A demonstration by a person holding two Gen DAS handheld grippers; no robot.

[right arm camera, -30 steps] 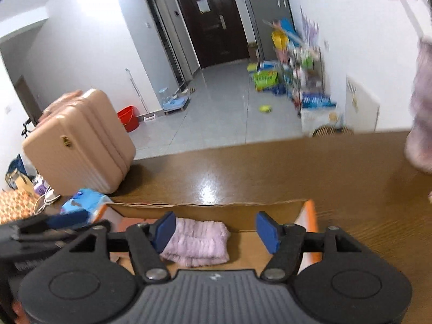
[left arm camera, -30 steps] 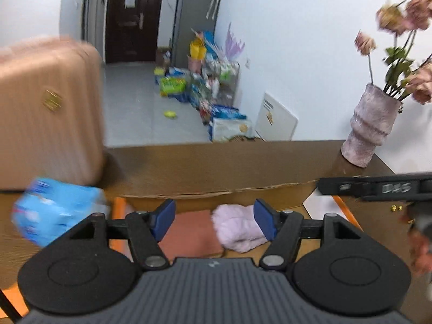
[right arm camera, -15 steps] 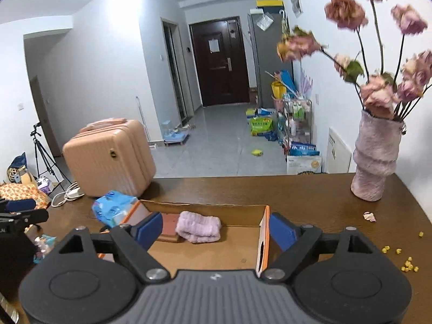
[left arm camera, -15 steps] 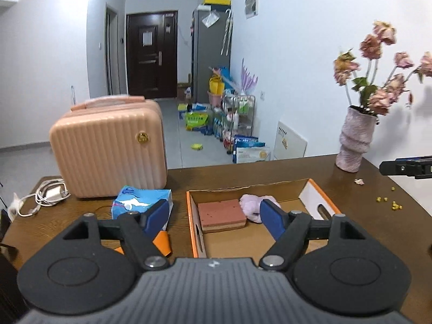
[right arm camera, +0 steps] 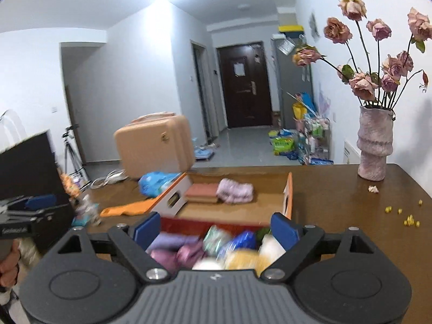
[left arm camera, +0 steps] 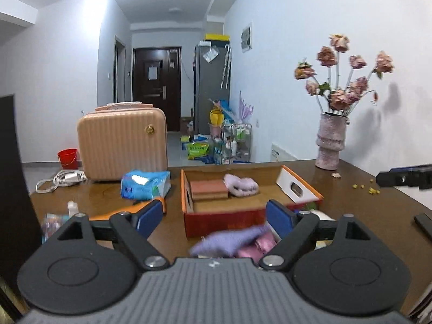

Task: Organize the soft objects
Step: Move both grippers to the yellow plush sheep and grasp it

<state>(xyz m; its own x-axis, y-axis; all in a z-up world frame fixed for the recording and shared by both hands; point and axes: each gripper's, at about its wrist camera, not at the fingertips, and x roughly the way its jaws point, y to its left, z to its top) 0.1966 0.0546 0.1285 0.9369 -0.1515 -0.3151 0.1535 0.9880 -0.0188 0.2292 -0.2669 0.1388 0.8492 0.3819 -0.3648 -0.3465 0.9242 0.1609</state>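
An orange cardboard box (left arm camera: 299, 189) (right arm camera: 289, 194) stands mid-table, holding a brick-red folded cloth (left arm camera: 208, 189) (right arm camera: 202, 191) and a fluffy pink cloth (left arm camera: 240, 185) (right arm camera: 235, 190). On the near side of the box lies a blurred pile of soft items: a purple cloth (left arm camera: 232, 239) (right arm camera: 172, 243), pink pieces (left arm camera: 256, 248), and small teal, blue and yellow packs (right arm camera: 243, 241). My left gripper (left arm camera: 216, 216) and right gripper (right arm camera: 216, 229) hover above this pile, short of the box. Both sets of jaws are opening, and nothing is pressed between the pads.
A peach suitcase (left arm camera: 121, 143) and a blue tissue pack (left arm camera: 145, 183) sit left of the box. A vase of dried roses (left arm camera: 330, 143) (right arm camera: 374, 145) stands at the far right, with yellow crumbs (right arm camera: 410, 220) nearby. A white cable (left arm camera: 62, 178) lies far left.
Both grippers have drawn back from the box toward the near table edge, with jaws spread wider. The pile of soft items has come into view under them.
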